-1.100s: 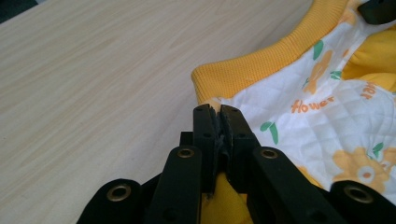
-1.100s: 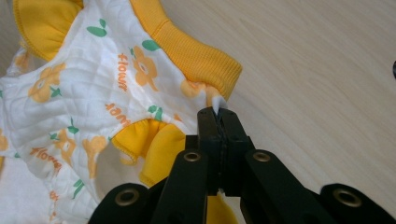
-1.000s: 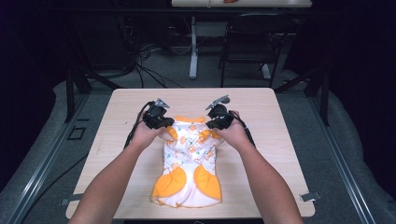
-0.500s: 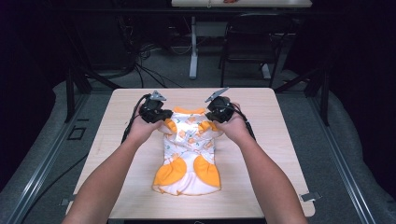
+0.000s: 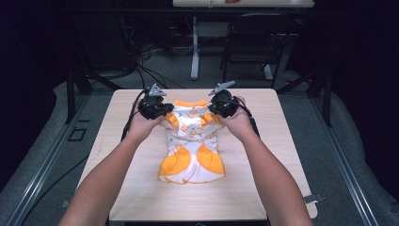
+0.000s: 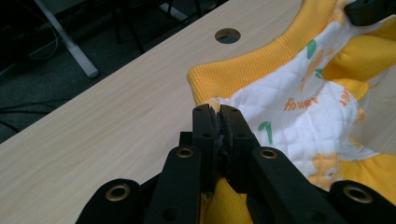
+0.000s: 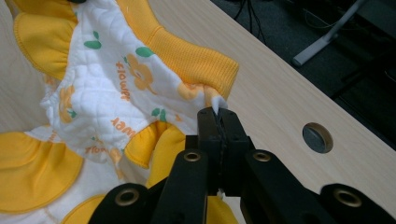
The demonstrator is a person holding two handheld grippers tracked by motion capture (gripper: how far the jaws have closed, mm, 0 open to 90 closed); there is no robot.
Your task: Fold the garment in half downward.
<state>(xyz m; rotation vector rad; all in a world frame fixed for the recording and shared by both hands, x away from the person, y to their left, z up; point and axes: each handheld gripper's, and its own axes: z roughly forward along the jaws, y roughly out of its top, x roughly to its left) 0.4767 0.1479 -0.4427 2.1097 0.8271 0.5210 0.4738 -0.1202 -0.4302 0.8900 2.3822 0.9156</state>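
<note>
Since the earlier frames, both hands had lifted the far end of the garment off the table, and its near hem had slid a little away from the person. Going left to right: the left gripper had its jaws closed on the fabric just below the yellow ribbed collar, which its own view showed pinched between the pads. The cloth behind those jaws was hidden by them. The garment, white quilted with orange flowers and yellow ruffles, hung between the two tools, its lower part resting mid-table. The right gripper was likewise clamped on the collar's other corner. A round hole in the tabletop lay just beyond it. Chairs and cables past the table sat too dark to make out.
</note>
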